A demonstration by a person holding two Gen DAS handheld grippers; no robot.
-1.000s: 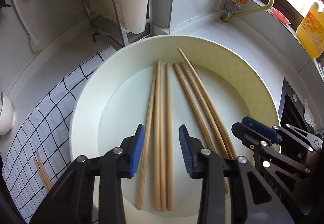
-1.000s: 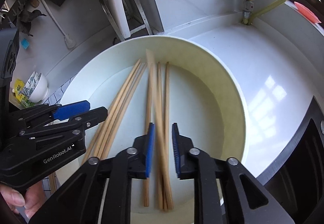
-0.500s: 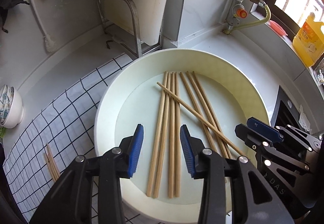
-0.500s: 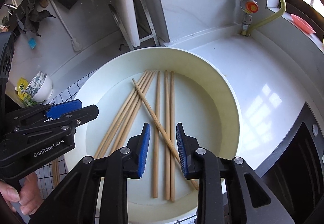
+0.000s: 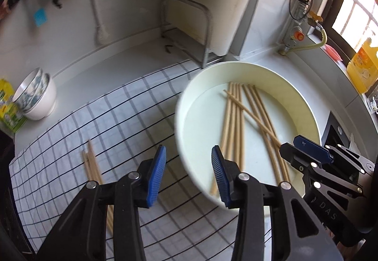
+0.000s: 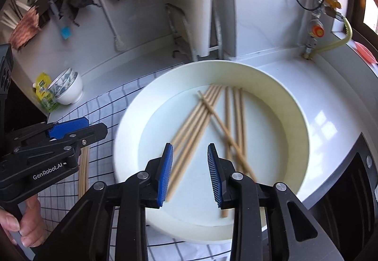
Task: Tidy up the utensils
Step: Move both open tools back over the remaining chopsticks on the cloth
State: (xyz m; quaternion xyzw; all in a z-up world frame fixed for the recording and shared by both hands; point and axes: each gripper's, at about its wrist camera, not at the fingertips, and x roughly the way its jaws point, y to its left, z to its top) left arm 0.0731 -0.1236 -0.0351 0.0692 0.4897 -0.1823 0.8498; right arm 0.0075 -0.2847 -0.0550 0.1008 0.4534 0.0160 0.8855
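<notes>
1. I see the chopsticks (image 6: 226, 124) lying loose in the white basin (image 6: 295, 105), one crossing the rest.
2. My right gripper (image 6: 190, 172) hovers released over the basin's 6 o'clock.
3. My left gripper (image 5: 189, 176) gapes empty above the checked cloth (image 5: 118, 119), a chopstick pair (image 5: 91, 164) at its 9 o'clock.

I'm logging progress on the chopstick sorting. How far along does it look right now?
Early stage. Done: a few chopsticks lie on the checked cloth. In hand: nothing; the left hand-held gripper and right hand-held gripper are both open and empty. Left: the chopsticks in the white basin remain, one chopstick lying crosswise over the others.
</notes>
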